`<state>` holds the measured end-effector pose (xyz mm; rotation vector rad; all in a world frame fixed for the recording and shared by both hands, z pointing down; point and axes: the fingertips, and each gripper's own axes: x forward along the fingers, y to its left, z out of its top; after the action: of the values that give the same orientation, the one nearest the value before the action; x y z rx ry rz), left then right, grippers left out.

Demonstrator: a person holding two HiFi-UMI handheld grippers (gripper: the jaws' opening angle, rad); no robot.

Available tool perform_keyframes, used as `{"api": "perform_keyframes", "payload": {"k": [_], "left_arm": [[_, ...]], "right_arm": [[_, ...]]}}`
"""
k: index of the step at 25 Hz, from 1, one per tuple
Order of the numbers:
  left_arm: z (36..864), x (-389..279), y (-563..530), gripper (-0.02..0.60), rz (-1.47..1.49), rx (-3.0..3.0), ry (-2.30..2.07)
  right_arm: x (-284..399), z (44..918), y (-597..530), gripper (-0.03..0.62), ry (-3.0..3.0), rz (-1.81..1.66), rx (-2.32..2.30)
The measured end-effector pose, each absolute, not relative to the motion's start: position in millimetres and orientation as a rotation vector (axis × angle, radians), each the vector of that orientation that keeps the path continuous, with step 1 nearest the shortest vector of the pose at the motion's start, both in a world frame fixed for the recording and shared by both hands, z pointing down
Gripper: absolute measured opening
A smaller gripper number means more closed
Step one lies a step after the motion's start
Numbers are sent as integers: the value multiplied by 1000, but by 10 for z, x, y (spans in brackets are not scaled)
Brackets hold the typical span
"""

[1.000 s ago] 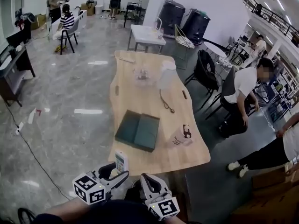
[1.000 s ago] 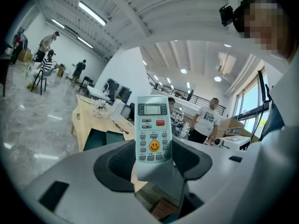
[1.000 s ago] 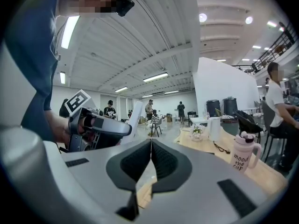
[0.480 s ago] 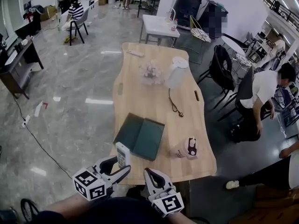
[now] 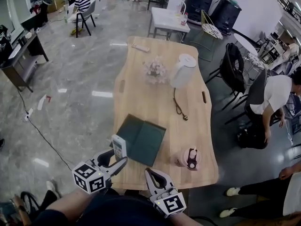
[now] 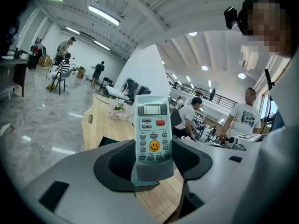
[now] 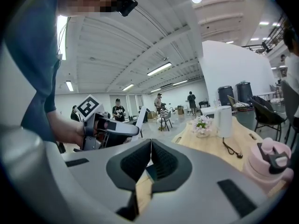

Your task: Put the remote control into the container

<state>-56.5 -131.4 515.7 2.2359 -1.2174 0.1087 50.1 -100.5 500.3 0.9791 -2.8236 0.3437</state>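
Carrying is the step in hand: the left gripper (image 5: 116,160) clamps the white, grey-buttoned remote control (image 5: 119,147) upright, just left of the flat dark green container (image 5: 141,136) on the near end of the pale wooden table (image 5: 155,98). The right gripper (image 5: 150,175) is pinched together, empty. Next, probably: swing right over the container, lower, release.

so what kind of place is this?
Probably an open-plan office or workshop hall: a long wooden table, desks and chairs spread over a polished floor, and several people around the room.
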Motion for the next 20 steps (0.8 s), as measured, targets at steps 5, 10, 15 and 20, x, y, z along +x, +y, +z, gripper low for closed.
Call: {"api": "perform_keyframes", "payload": {"k": [5,10,15,20], "left_arm": [[5292,-604,-1529,250,143,2225,-1204],[5523,-699,-1726,250,201,2207,-1158],[5813,-723,-1899,250,270,2185,-1106],[6142,-725,-2039,250,364,2136,-1069]], "right_arm": [[458,5035,-1128,17,-2798,375,1015],[420,5059,-1203,17,-2756,391,1090],[431,5114,-1243,17,-2712,412,1171],[482,5083,-1230,17,-2683,423,1235]]}}
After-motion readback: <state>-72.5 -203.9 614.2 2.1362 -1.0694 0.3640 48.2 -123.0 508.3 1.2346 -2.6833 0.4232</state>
